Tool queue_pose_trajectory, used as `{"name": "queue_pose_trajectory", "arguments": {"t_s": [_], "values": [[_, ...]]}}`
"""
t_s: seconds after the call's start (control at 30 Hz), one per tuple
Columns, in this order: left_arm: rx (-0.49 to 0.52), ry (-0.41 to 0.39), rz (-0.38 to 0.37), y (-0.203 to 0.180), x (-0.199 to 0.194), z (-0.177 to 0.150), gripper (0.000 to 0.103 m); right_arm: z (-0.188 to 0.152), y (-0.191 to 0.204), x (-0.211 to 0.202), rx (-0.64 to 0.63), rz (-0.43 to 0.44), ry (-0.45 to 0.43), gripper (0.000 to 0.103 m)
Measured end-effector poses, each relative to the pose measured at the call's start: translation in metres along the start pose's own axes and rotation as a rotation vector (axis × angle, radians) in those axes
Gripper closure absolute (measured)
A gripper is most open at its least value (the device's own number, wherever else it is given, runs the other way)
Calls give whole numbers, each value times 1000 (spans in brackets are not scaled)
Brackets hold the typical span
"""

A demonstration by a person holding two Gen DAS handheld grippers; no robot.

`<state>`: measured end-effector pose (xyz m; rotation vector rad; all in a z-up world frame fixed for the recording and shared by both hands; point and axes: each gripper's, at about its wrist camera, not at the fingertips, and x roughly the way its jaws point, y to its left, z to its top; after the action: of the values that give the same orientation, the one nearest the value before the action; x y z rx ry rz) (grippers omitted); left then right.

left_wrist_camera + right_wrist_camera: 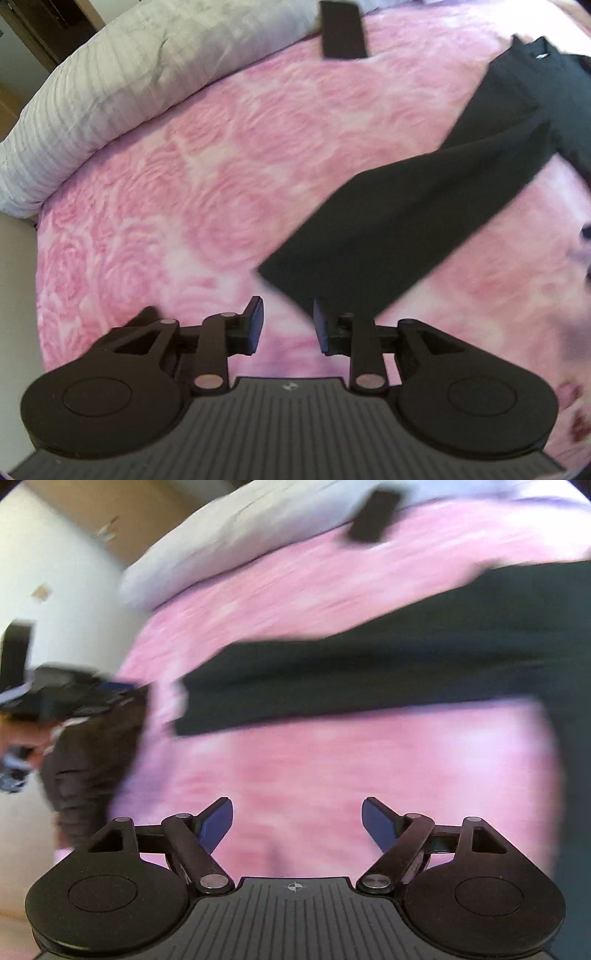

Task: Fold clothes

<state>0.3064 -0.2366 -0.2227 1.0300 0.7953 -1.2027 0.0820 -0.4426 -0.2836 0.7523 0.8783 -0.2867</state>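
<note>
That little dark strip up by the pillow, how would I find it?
Find the pink rose blanket covering the bed, then the grey pillow along its far edge. The small dark strip lies beside that pillow, far shorter than the long dark garment spread nearer.

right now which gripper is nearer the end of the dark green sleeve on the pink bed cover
Left. The left gripper hangs open right at the dark green sleeve end, one pad overlapping its corner. The right gripper is open over bare pink bed cover, short of the sleeve.

Nothing here reads as words or numbers; the dark garment [406, 221] carries a small white tag, too blurred to read.
</note>
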Motion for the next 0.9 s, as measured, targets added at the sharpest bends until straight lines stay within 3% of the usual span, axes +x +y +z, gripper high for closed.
{"name": "queue_pose_trajectory", "arguments": {"t_s": [0.17, 0.3, 0.43, 0.6, 0.73, 0.77, 0.83, 0.9], "values": [[40, -45, -84, -93, -18, 44, 76, -29, -120, -126, 72, -311, -125, 23], [115, -96, -162, -205, -31, 98, 74, -65, -242, -237, 198, -534, -213, 23], [241, -141, -249, -338, -32, 152, 73, -114, -381, -342, 435, -676, -317, 23], [406, -175, -371, -505, -9, 242, 72, -158, -542, -430, 648, -775, -379, 23], [516, -239, -417, -597, 10, 323, 66, -177, -610, -443, 717, -700, -401, 24], [537, -248, -429, -615, 17, 343, 66, -180, -621, -442, 732, -663, -403, 29], [592, -256, -438, -648, 28, 377, 65, -183, -632, -444, 724, -633, -397, 79], [697, -251, -427, -680, 42, 402, 62, -185, -635, -450, 735, -596, -404, 94]]}}
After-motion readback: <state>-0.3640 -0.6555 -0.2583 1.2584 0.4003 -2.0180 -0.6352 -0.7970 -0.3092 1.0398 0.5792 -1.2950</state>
